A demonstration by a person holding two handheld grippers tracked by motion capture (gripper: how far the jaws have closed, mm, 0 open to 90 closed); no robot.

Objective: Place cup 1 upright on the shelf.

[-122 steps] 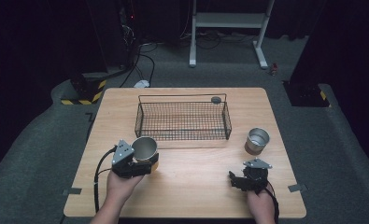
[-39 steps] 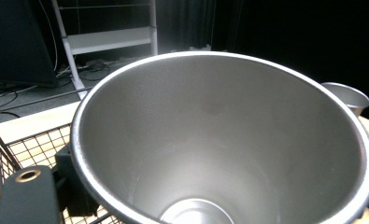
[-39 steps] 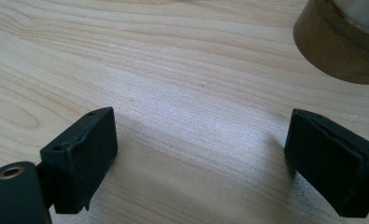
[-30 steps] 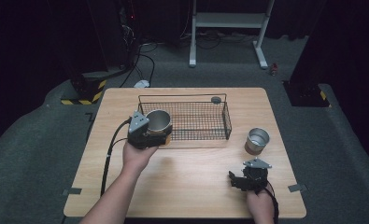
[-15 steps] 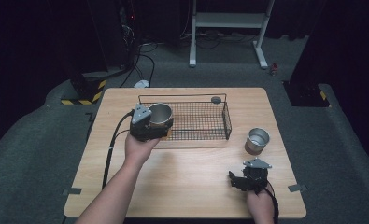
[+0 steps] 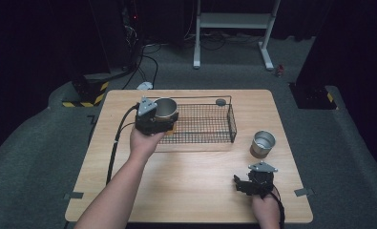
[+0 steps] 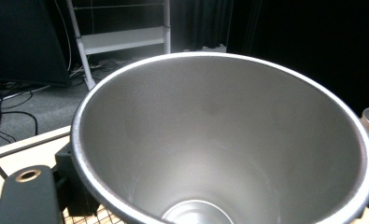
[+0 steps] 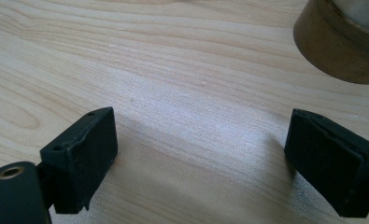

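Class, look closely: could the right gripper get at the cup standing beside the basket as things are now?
Probably yes: the right gripper is open, and bare table lies between it and the cup.

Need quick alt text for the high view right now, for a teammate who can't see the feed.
The left gripper holds a steel cup upright over the left end of a black wire basket on a wooden table. The right gripper rests open near the table's front right, with a second steel cup standing just beyond it.

A: The steel cup (image 7: 229, 140) hides the left gripper's (image 6: 153, 120) jaws; its rim is cut at the bottom edge.

B: The second cup (image 8: 345, 37) is cut by the corner.
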